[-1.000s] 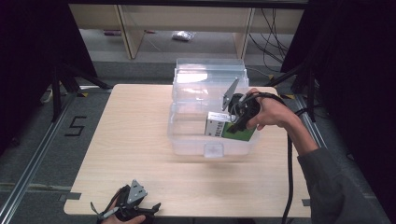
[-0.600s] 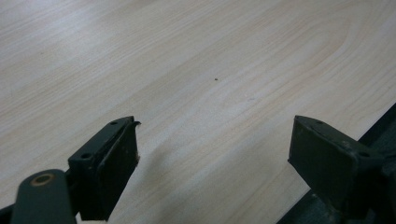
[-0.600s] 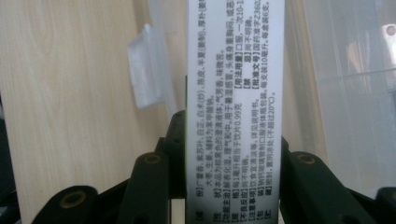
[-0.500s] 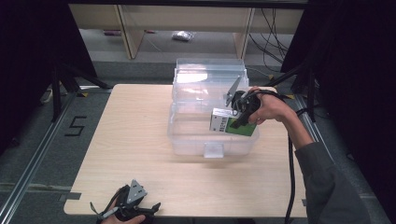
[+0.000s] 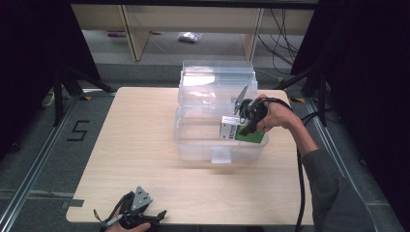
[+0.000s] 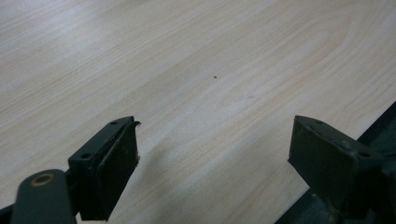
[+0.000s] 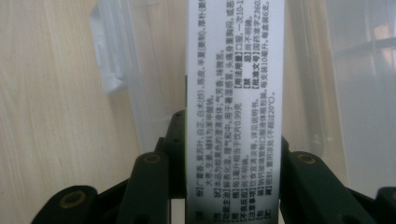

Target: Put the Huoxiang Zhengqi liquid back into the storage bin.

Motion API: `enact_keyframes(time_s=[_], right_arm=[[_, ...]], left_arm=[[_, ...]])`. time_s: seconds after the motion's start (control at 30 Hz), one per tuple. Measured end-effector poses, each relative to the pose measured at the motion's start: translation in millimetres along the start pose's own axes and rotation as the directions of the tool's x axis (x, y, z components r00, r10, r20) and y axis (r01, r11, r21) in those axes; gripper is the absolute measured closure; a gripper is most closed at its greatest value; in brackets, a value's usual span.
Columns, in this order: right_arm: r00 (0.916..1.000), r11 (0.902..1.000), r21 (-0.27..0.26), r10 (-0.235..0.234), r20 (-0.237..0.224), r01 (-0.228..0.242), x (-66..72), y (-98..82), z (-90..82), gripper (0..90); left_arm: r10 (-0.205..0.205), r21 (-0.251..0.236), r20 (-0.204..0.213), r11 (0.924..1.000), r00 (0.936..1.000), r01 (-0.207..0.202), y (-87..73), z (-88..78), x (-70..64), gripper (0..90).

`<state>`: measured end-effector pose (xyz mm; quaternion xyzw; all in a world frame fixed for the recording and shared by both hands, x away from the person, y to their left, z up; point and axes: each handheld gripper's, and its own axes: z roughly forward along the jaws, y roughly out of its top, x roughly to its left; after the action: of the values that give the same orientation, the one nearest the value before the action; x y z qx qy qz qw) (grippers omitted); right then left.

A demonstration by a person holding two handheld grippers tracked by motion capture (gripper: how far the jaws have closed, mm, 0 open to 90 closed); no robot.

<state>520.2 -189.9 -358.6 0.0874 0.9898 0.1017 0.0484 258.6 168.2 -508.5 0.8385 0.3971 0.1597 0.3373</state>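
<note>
A green and white carton (image 5: 240, 131) hangs over the right side of a clear plastic bin (image 5: 193, 145), with my right gripper (image 5: 247, 126) shut on it. In the right gripper view the carton's white printed side (image 7: 235, 107) stands between my two jaws, and the bin's wall and latch (image 7: 109, 65) lie below it. My left gripper (image 5: 145, 218) rests at the table's front edge, left of centre. Its jaws stand wide apart over bare wood (image 6: 210, 84), with nothing between them.
The bin's clear lid (image 5: 217, 77) stands up behind it at the table's far side. The light wooden table (image 5: 130, 140) is bare to the left of the bin. A shelf unit (image 5: 193, 19) stands on the floor beyond, and cables (image 5: 285, 29) trail at the right.
My right gripper has carried the carton a little up and back over the bin's right side. The left gripper has stayed put.
</note>
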Motion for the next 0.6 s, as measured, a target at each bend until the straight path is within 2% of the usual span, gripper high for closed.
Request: enact_keyframes(time_s=[0.1,0.23,0.33,0.43,0.5,0.6], right_arm=[[1.0000,1.0000,0.009,-0.004,-0.009,0.004,-2.1,-3.2,5.0,65.1],[0.9997,0.9995,0.023,0.022,-0.006,-0.022,-0.5,-5.5,8.5,64.9],[0.9999,0.9998,0.018,0.007,-0.011,-0.007,-1.3,-6.5,12.6,64.9],[0.9990,0.9992,0.000,-0.039,-0.021,0.039,-4.6,-7.4,17.2,64.9],[0.9997,0.9999,0.010,-0.005,-0.023,0.005,-3.8,-8.9,19.0,64.9],[0.9998,0.9997,0.023,-0.012,-0.017,0.013,-4.7,-10.0,21.2,64.8]], left_arm=[[0.000,0.001,0.000,1.0000,1.0000,0.000,0.2,-0.1,0.2,15.1],[-0.002,-0.001,-0.007,1.0000,1.0000,0.002,0.1,0.1,0.2,15.1],[-0.004,-0.002,-0.006,1.0000,1.0000,0.004,0.0,-0.1,0.0,15.1],[-0.005,-0.002,-0.004,1.0000,1.0000,0.005,0.0,0.3,0.2,15.1],[-0.006,-0.002,-0.004,1.0000,1.0000,0.006,0.0,0.1,-0.1,15.1],[-0.007,-0.002,-0.007,1.0000,0.9999,0.007,0.0,0.0,0.2,15.1]])
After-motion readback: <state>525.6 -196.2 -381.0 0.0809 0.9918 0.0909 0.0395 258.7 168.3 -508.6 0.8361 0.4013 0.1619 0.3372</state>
